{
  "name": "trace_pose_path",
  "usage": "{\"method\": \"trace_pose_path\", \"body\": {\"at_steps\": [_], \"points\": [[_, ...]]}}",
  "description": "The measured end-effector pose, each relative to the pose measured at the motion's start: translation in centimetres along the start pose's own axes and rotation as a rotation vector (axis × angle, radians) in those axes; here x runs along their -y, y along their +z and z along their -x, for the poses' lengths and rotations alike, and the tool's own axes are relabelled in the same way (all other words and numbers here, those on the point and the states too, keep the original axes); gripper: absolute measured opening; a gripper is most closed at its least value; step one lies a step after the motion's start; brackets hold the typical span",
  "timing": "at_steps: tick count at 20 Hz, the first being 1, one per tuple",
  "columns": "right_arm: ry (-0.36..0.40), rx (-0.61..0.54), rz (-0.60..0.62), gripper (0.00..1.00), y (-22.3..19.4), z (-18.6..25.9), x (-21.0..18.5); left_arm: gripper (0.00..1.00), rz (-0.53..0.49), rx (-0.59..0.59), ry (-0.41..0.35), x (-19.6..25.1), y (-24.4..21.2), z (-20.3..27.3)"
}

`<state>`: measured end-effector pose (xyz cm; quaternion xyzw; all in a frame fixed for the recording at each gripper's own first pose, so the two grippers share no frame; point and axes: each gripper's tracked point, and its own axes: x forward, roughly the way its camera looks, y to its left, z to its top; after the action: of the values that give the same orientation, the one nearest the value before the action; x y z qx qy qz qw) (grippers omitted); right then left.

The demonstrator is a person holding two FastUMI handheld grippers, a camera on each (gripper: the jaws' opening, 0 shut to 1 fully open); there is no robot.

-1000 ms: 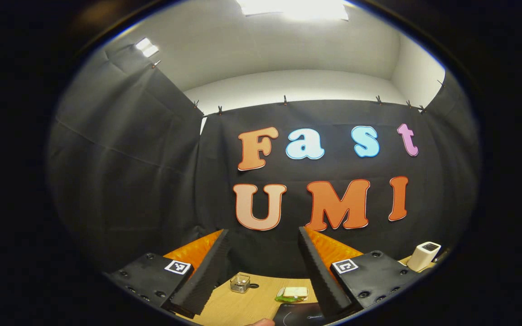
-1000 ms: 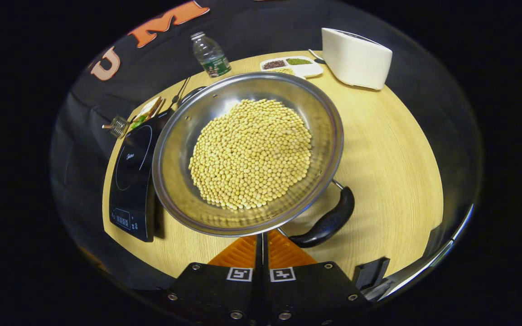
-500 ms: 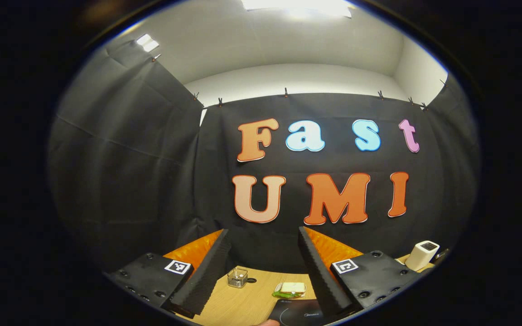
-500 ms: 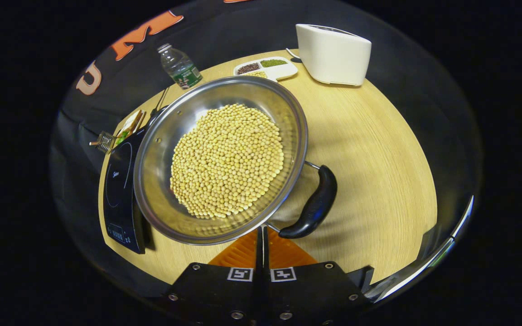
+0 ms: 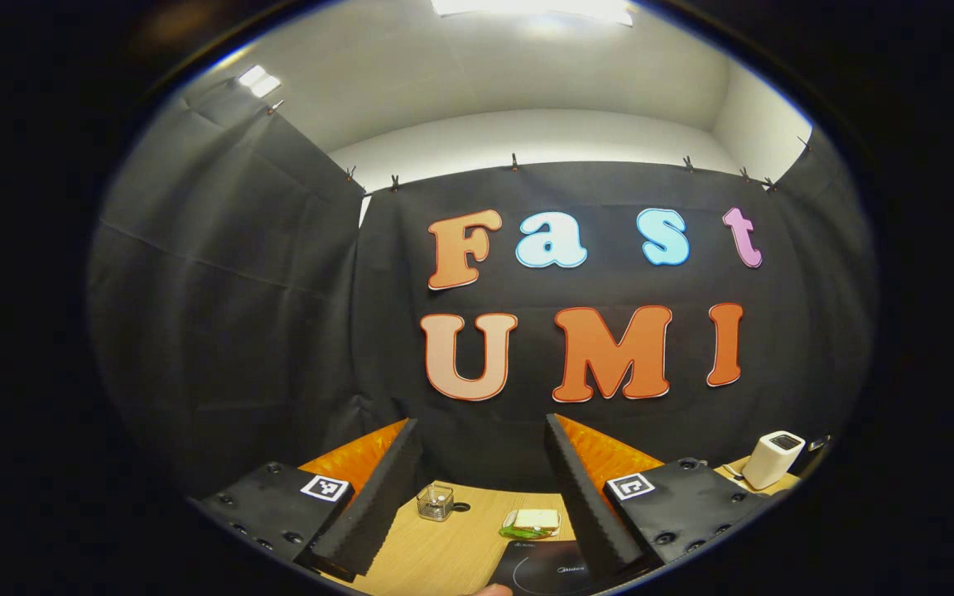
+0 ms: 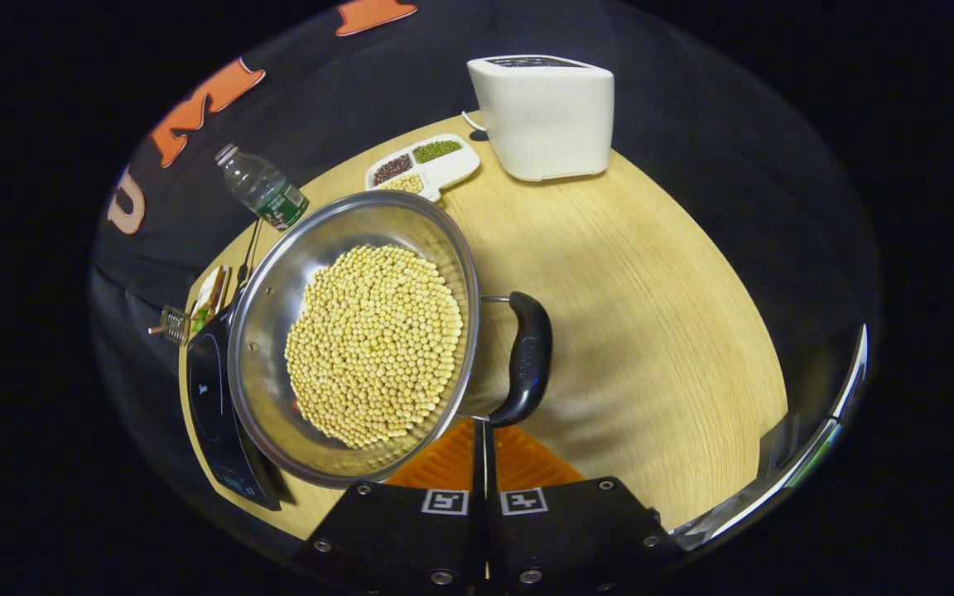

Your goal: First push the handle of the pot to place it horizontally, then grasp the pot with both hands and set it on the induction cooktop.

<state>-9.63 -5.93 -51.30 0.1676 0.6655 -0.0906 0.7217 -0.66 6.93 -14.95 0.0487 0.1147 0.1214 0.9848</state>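
A steel pot (image 6: 272, 331) full of yellow beans (image 6: 373, 343) stands on the round wooden table (image 6: 651, 314), partly hiding the black induction cooktop (image 6: 205, 389) to its left. Its black side handle (image 6: 529, 356) points to the right in the right gripper view. My right gripper (image 6: 481, 426) is shut, its tips right at the handle's near end with nothing between them. In the left gripper view, my left gripper (image 5: 481, 422) is open above the table and faces the wall. The cooktop's edge (image 5: 543, 567) lies below it.
A white appliance (image 6: 545, 116), a divided dish of grains (image 6: 421, 163) and a water bottle (image 6: 262, 189) stand at the table's far side. A sandwich (image 6: 210, 291) and a small glass holder (image 6: 171, 324) lie beyond the cooktop. The table's right half is bare wood.
The pot has turned: its handle swung from the lower right round to the right side, and the pot sits further left in the right gripper view. The left gripper barely shifted.
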Motion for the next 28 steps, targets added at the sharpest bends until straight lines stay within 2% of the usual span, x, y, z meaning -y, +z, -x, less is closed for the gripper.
{"method": "trace_pose_path", "body": {"at_steps": [10,14,19,24,28], "points": [[-0.038,0.08,-0.067,0.0,4.3,-1.5,0.5,0.98,-0.021,-0.018,-0.029,0.8,-0.9,0.3],[-0.098,0.132,-0.015,0.0,6.0,-2.2,0.9,0.97,-0.027,-0.012,-0.031,0.8,-0.9,0.5],[-0.106,0.164,-0.024,0.0,7.9,-2.8,1.0,0.98,-0.037,-0.013,-0.033,0.9,-0.9,0.6],[-0.116,0.186,-0.027,0.0,8.1,-2.4,1.1,0.98,-0.026,-0.046,-0.078,2.9,-2.5,0.8],[-0.105,0.231,0.006,0.04,8.5,-0.3,0.4,0.99,-0.026,-0.114,-0.165,6.9,-5.5,0.5]]}}
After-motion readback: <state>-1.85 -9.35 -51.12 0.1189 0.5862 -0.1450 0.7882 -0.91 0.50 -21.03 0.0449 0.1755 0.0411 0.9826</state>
